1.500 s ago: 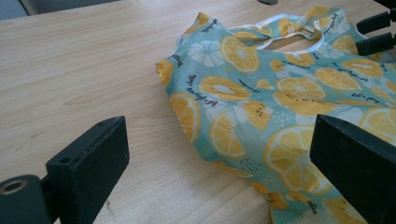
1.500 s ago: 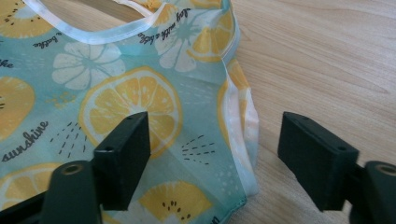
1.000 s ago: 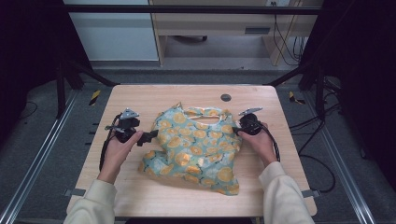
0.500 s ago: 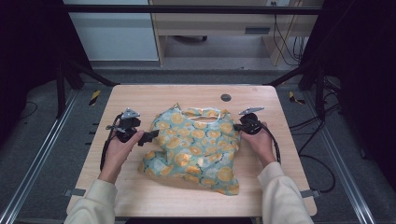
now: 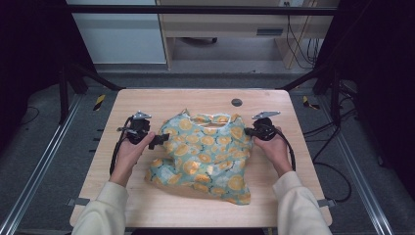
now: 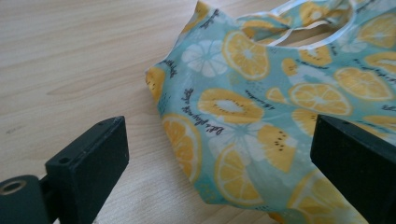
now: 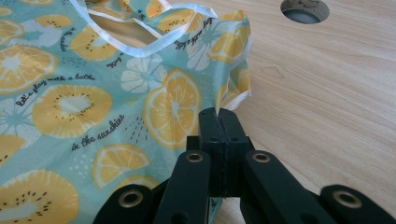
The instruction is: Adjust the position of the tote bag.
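Left tool [image 6: 219, 154] spread apart beside the shirt [image 5: 205, 152]; right tool [image 7: 218, 122] clenched on its edge.
Little has changed: the cloth stays crumpled on the counter [image 5: 147, 103], so spreading seems barely begun.

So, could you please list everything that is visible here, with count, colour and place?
Garment: one, teal with yellow citrus print, crumpled at the table's centre.
Table: one, light wood, under the garment.
Hole: one, dark, round, in the tabletop beyond the garment.
Left gripper: one, black, open, at the garment's left edge.
Right gripper: one, black, shut on the garment's right edge.
Hands: two, cream sleeves, each holding a gripper.
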Motion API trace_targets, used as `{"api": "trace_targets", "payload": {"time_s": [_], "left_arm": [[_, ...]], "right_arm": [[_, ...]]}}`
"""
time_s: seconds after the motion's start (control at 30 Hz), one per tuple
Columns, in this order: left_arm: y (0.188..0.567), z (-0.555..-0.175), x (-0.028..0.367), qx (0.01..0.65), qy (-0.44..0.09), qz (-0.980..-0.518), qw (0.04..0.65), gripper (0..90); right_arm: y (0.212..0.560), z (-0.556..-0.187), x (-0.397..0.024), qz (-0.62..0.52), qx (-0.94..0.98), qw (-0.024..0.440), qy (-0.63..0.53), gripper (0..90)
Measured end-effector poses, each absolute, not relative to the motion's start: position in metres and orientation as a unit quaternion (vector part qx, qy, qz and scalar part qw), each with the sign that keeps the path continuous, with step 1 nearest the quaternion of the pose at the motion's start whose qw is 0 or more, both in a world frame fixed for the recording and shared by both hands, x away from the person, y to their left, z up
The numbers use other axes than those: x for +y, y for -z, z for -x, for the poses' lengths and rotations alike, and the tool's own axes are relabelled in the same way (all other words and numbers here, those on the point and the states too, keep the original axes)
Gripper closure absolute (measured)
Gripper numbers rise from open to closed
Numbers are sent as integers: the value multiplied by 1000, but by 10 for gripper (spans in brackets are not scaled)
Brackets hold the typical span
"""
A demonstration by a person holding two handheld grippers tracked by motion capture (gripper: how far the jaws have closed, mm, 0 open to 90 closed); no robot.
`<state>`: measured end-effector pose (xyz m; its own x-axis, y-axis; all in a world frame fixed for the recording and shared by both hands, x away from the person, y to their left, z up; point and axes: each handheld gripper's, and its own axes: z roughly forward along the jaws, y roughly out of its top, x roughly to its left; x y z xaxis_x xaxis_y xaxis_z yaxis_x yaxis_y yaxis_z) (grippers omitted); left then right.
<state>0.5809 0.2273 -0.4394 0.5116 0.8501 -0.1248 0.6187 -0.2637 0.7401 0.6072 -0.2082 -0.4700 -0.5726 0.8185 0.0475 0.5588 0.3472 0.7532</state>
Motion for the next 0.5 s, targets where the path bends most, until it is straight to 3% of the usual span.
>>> {"api": "trace_targets", "payload": {"time_s": [0.5], "left_arm": [[463, -589, 217, 482, -108, -802, 335, 38]], "right_arm": [[470, -605, -207, -424, 807, 175, -373, 900]]}}
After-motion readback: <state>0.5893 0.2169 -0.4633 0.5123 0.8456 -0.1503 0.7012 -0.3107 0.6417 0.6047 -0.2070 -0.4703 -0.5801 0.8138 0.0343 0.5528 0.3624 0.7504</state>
